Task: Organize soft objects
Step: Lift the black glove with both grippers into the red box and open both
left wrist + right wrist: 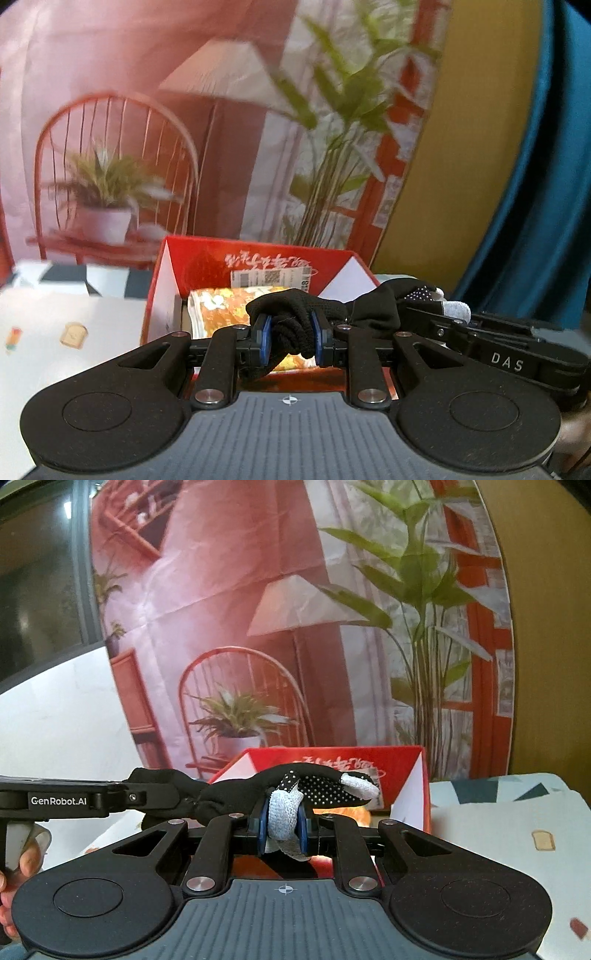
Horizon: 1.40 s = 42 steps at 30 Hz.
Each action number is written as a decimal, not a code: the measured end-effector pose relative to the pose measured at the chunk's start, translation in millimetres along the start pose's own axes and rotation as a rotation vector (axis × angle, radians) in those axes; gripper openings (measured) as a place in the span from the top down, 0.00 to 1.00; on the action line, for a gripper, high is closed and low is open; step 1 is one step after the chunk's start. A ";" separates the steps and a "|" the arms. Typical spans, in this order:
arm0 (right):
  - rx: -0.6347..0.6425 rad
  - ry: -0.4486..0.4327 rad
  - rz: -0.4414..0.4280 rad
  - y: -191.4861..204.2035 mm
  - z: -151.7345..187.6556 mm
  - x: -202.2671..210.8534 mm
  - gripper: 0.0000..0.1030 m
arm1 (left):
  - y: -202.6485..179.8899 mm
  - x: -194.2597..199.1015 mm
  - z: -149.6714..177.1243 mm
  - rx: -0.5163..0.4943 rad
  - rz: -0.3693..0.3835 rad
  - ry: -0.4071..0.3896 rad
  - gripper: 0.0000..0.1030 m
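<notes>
You are stretching a glove [295,325] between both tools.
Left tool [291,339] is pinching its cuff, right tool [282,829] its fingertips, above the red box [207,258].

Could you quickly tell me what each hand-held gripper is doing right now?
Left hand-held gripper: closed on the black glove's cuff end.
Right hand-held gripper: closed on its grey fingertips.

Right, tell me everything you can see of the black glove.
The black glove is a knit fabric one with white grip dots on the palm and grey-white fingertips. It hangs stretched, limp, between both tongs above the open red box: the left tongs pinch its bunched black cuff end, the right tongs a pale fingertip.
</notes>
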State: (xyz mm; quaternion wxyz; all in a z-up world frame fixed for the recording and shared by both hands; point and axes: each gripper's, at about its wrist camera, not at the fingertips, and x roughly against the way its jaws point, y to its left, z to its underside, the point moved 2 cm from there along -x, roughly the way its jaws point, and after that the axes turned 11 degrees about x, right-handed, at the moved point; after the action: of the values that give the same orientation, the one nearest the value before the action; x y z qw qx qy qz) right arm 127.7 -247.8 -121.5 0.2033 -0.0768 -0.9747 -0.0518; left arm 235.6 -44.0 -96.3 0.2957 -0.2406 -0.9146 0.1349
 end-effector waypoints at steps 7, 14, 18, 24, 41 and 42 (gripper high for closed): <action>0.013 0.052 0.006 -13.8 -0.5 -49.1 0.86 | 21.1 -51.0 -3.6 0.065 -0.042 0.098 0.78; -0.080 0.197 -0.007 -36.0 16.0 -99.5 0.86 | 33.7 -102.0 -9.7 0.076 -0.091 0.226 0.78; -0.103 0.292 -0.014 -44.6 25.8 -124.7 0.86 | 45.0 -129.5 -9.9 0.093 -0.120 0.331 0.78; -0.169 0.400 -0.029 -52.7 36.6 -151.5 0.86 | 51.2 -152.8 -7.8 0.042 -0.156 0.410 0.78; -0.157 0.482 0.002 -48.5 41.7 -169.8 0.83 | 40.5 -159.1 -1.5 -0.050 -0.180 0.431 0.49; -0.144 0.476 0.011 -47.1 41.1 -168.5 0.82 | 38.7 -154.1 -2.8 -0.058 -0.164 0.414 0.44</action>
State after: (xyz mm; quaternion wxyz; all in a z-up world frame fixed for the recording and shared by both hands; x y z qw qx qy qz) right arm 256.3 -310.4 -230.3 0.4213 -0.0819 -0.8928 -0.1367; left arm 360.5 -90.9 -182.5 0.4800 -0.1966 -0.8543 0.0316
